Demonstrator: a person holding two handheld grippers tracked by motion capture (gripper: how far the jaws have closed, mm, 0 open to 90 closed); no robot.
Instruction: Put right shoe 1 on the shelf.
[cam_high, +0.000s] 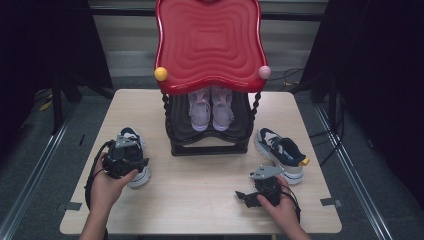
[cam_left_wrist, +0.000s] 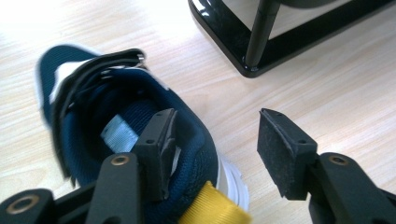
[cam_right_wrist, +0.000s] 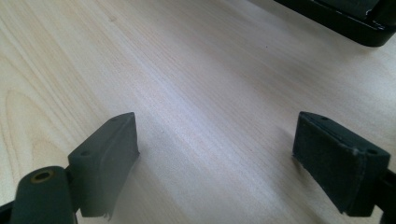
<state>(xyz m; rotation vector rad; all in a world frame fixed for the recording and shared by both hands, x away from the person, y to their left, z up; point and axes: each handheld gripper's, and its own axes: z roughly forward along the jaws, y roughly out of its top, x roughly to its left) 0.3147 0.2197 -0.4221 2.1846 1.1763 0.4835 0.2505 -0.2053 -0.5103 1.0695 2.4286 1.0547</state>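
Observation:
A navy and white shoe (cam_high: 129, 135) with a yellow heel tab lies on the left side of the table, heel toward the person. My left gripper (cam_high: 131, 151) hangs over its heel. In the left gripper view that gripper (cam_left_wrist: 217, 135) is open: one pad sits inside the shoe (cam_left_wrist: 93, 116) opening and the other stands outside the heel, apart from it. The matching shoe (cam_high: 280, 150) lies at the right, beside the rack. My right gripper (cam_high: 245, 196) rests low near the front right, open, with bare wood between the jaws of the right gripper (cam_right_wrist: 219, 140).
A shoe rack with a wavy red top (cam_high: 207, 45) and a black lower shelf (cam_high: 210, 145) stands at the table's back middle, holding a pair of pink shoes (cam_high: 210, 112). Its black base (cam_left_wrist: 243, 51) is close ahead of the left gripper. The wooden table (cam_high: 200, 190) has dark floor around it.

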